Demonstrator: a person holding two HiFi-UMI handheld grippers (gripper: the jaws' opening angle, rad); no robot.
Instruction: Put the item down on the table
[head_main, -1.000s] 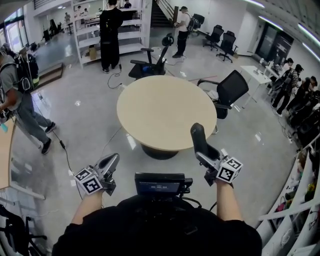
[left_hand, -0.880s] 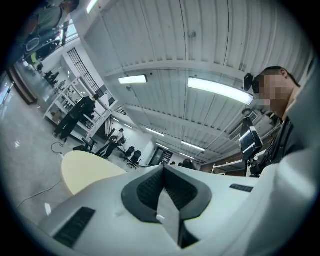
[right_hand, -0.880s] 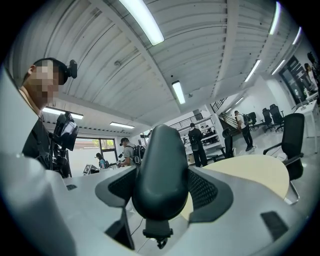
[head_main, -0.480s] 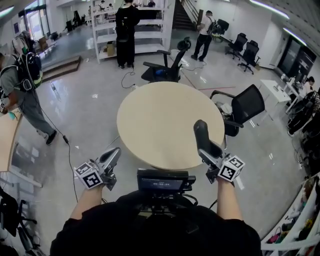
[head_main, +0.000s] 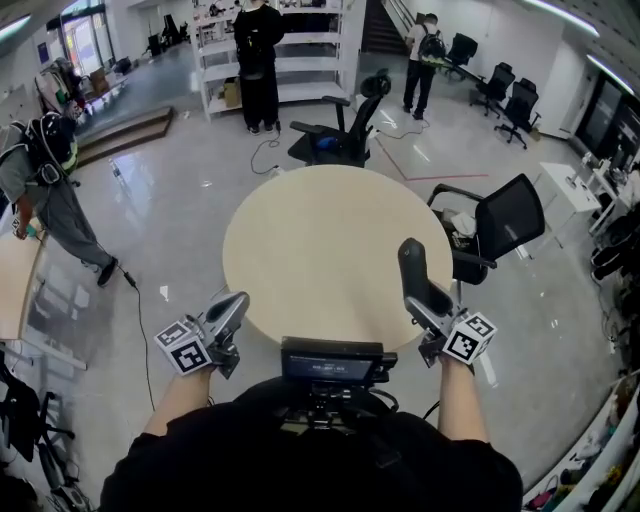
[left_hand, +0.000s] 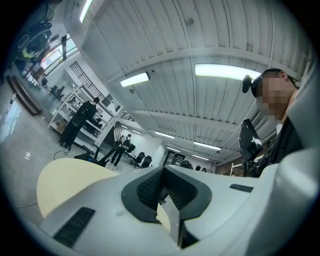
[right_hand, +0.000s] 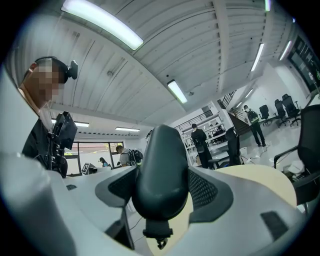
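Note:
A dark grey oblong item (head_main: 412, 268) stands upright between the jaws of my right gripper (head_main: 424, 303), which is shut on its lower part, above the near right rim of the round beige table (head_main: 320, 235). In the right gripper view the item (right_hand: 161, 167) fills the middle, clamped by both pads, with a short stub hanging under it. My left gripper (head_main: 236, 300) hovers at the table's near left edge with its jaws together and nothing held. The left gripper view shows its pads (left_hand: 150, 186) meeting, with the table (left_hand: 60, 180) beyond.
A black device with a screen (head_main: 338, 362) sits at my chest between the grippers. Black office chairs (head_main: 500, 225) stand right of the table and behind it (head_main: 340, 130). Beyond the table a person (head_main: 260, 55) stands by white shelving, another walks at the left (head_main: 45, 190), and cables lie on the floor.
The table has come nearer and now lies just under both grippers. The right gripper keeps its hold on the dark item, still upright. The left gripper stays shut.

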